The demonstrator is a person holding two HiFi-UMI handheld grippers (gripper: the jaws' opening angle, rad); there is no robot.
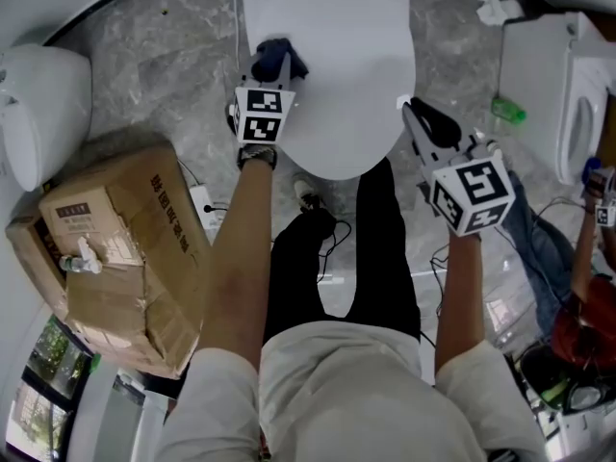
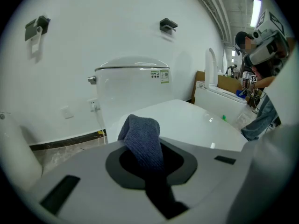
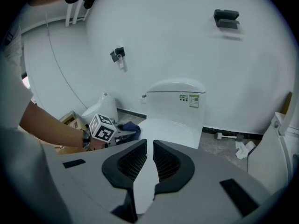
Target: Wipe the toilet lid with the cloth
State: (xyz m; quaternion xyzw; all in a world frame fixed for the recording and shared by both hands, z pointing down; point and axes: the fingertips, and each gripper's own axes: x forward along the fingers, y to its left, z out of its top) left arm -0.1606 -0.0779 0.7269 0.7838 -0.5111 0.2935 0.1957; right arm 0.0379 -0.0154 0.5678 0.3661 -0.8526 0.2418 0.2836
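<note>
The white toilet lid is closed, at the top middle of the head view. My left gripper rests over the lid's left edge, shut on a dark blue cloth. In the left gripper view the cloth sticks up from between the jaws, with the lid and tank beyond it. My right gripper hovers at the lid's right edge. Its jaws stand a narrow slit apart with nothing between them, and the lid lies ahead.
A crumpled cardboard box sits on the floor at the left, with another white toilet behind it. At the right are a further toilet, a green bottle and a crouching person. Cables trail on the floor.
</note>
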